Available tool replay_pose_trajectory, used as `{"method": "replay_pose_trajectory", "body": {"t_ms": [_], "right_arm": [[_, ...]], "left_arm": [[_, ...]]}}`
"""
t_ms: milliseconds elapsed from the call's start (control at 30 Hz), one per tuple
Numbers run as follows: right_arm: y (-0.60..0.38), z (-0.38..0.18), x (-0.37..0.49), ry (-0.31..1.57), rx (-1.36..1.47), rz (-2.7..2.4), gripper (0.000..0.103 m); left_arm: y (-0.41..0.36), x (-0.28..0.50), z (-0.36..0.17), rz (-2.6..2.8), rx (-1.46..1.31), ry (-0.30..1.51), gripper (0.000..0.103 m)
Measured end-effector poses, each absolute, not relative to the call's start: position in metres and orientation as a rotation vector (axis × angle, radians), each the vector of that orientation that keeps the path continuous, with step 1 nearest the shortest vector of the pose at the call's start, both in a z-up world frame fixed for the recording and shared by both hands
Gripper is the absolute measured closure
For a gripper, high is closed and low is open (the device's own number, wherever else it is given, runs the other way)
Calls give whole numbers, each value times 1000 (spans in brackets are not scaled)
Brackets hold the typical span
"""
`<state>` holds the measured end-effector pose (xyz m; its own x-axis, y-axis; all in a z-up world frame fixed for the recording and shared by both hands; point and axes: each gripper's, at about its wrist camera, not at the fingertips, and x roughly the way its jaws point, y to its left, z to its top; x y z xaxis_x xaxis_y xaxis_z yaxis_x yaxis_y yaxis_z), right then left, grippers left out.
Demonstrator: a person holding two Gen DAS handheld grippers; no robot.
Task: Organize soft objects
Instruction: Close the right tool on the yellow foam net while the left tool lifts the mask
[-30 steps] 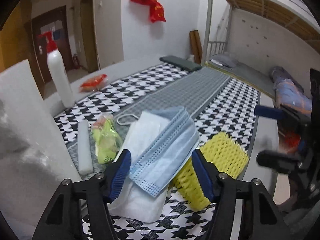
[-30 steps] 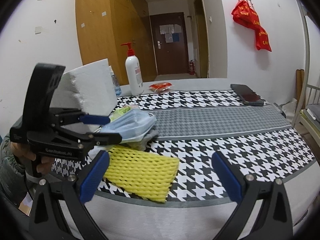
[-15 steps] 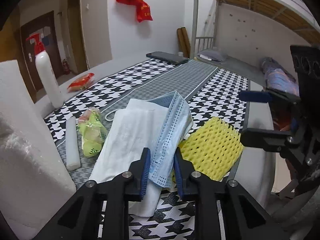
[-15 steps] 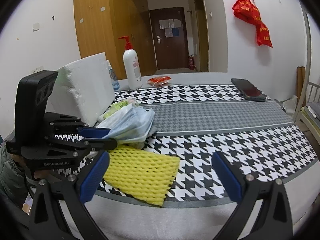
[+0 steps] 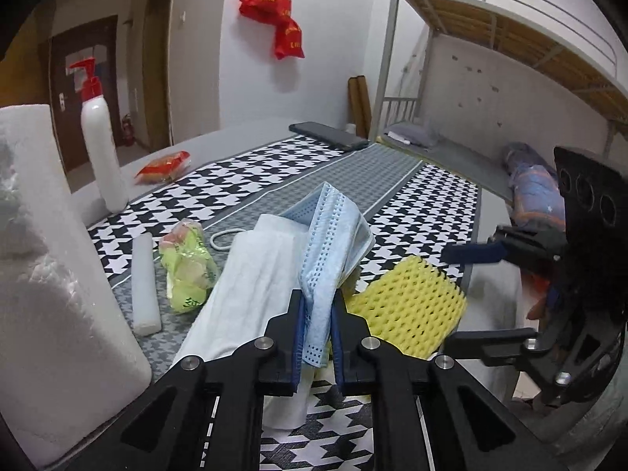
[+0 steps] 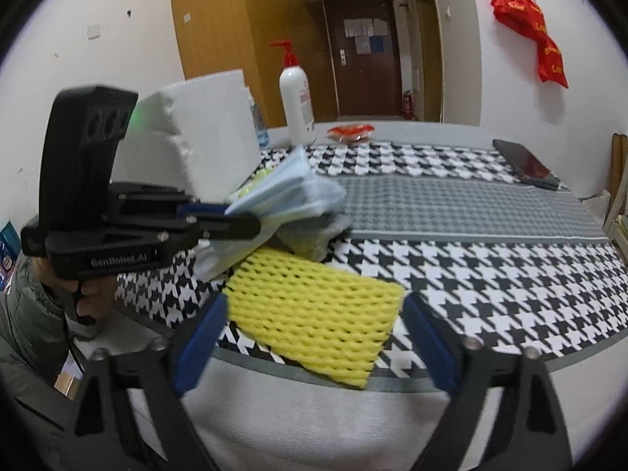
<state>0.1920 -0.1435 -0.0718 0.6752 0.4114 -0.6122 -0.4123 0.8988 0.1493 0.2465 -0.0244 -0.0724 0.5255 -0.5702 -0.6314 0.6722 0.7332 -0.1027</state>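
Observation:
My left gripper (image 5: 317, 316) is shut on a light blue face mask (image 5: 329, 235), which is bunched and lifted off the white folded cloth (image 5: 251, 278) beneath it. The mask (image 6: 282, 186) and left gripper (image 6: 219, 218) also show in the right wrist view. A yellow foam net sleeve (image 5: 408, 306) lies on the table to the right; in the right wrist view it (image 6: 314, 314) sits between the blue pads of my open right gripper (image 6: 314, 333). A yellow-green soft packet (image 5: 186, 263) lies left of the cloth.
A big white foam block (image 5: 51, 274) stands at the left. A white foam stick (image 5: 143, 286), a pump bottle (image 5: 100, 145), a red snack packet (image 5: 165, 165) and a dark phone (image 5: 329, 137) lie on the houndstooth table (image 6: 490, 274). A bunk bed (image 5: 510, 59) stands to the right.
My left gripper closed from wide open onto the blue mask and raised it. My right gripper moved closer, and the yellow net sleeve now lies between its pads.

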Motion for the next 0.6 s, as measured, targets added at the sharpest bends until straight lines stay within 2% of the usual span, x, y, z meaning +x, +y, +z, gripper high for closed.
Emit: {"method": "replay_pose_trajectory", "body": {"t_ms": [133, 233, 600], "right_arm": [[-137, -79, 194, 723, -49, 447, 41], [-128, -82, 190, 727, -123, 425, 46], [-111, -83, 190, 767, -250, 394, 44]], "left_arm": [[-23, 246, -71, -741, 151, 688, 90], [-22, 243, -69, -744, 154, 676, 90], [-16, 241, -60, -736, 127, 642, 90]]}}
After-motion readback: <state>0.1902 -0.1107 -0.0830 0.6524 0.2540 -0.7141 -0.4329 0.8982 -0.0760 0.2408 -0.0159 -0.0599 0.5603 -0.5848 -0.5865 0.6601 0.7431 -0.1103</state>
